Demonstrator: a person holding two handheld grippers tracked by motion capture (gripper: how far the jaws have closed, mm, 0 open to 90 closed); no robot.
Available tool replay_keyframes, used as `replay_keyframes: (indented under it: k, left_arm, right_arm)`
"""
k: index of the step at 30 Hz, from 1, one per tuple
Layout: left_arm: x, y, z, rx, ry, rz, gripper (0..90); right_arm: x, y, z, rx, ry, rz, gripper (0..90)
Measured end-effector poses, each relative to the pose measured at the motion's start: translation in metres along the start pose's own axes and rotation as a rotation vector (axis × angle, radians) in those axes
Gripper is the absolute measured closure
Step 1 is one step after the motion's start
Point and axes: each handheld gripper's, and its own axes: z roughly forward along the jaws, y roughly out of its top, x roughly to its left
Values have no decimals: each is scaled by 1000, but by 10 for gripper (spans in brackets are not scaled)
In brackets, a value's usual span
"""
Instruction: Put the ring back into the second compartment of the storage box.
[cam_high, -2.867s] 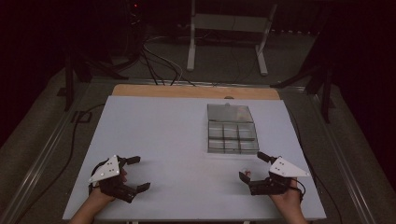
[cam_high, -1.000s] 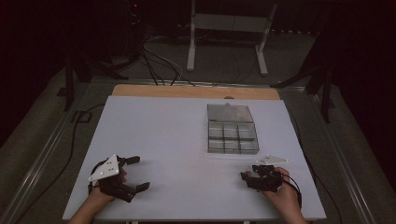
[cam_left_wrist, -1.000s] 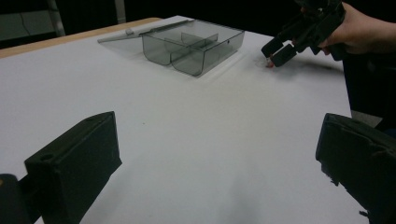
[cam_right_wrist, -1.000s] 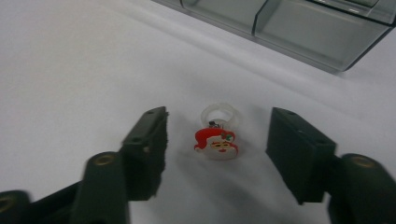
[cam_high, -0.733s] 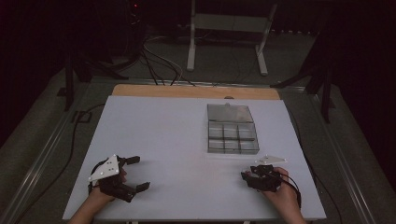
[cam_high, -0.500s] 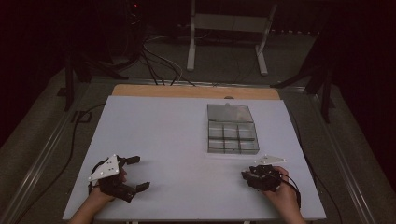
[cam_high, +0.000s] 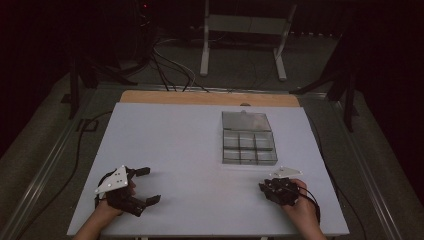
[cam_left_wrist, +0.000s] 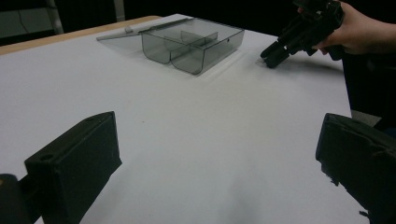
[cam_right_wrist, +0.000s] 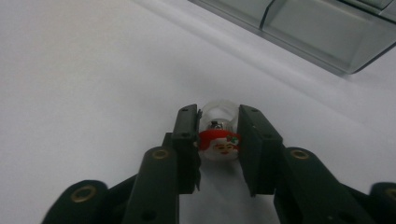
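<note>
On the white table (cam_high: 190, 145), my right gripper (cam_right_wrist: 218, 113) is shut on a small clear ball toy (cam_right_wrist: 219, 140) with a red-and-white Santa face. The toy touches the table. From above, the right gripper (cam_high: 265, 189) is at the front right, just short of a grey clear compartment box (cam_high: 248, 142) whose lid lies open behind it. My left gripper (cam_high: 150, 185) rests at the front left, open, with nothing between its jaws. The left gripper view has its own wide-apart jaws (cam_left_wrist: 219, 154), the box (cam_left_wrist: 191, 42) and the right gripper (cam_left_wrist: 275, 46) farther off.
The box's near wall (cam_right_wrist: 322, 28) runs across the top right of the right gripper view. A wooden strip (cam_high: 210, 97) edges the table's far side. Beyond it are a metal stand (cam_high: 245, 35) and floor cables (cam_high: 165, 65).
The right gripper's jaws, apart 2.9 s ago, have come together and the hand has rolled, tilting its grey plate away. It has held still for the last second. The left gripper has not moved.
</note>
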Motion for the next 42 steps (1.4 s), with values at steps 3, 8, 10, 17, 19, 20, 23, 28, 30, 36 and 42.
replay_keyframes:
  k: [3,8,10,17,19,20,23,28,30,36,42]
  left_arm:
    - [0,0,0,1,1,-1,8]
    - [0,0,0,0,3,-1,8]
    - [0,0,0,4,1,1,8]
    - [0,-1,0,7,4,0,8]
    - [0,-1,0,6,4,-3,8]
    - [0,-1,1,8,4,-3,8]
    - [0,-1,1,12,5,-3,8]
    - [0,-2,3,16,0,-6,8]
    - [0,-2,3,15,0,-8,8]
    - [0,-2,2,14,-1,-8,8]
    - [-1,-2,3,15,-1,-9,8]
  right_arm:
    - [0,1,-2,-10,9,3,713]
    - [-1,1,-4,-17,12,3,718]
    - [-1,1,-6,-24,16,8,719]
    - [-2,2,-9,-41,37,17,720]
    - [-1,2,-10,-38,43,13,720]
    - [-1,2,-10,-37,45,9,720]
    - [2,1,-11,-31,51,3,720]
    - [3,3,-13,-33,65,6,720]
    - [3,4,-13,-31,71,12,720]
    - [4,6,-16,-24,81,21,720]
    - [6,11,-19,-26,85,13,721]
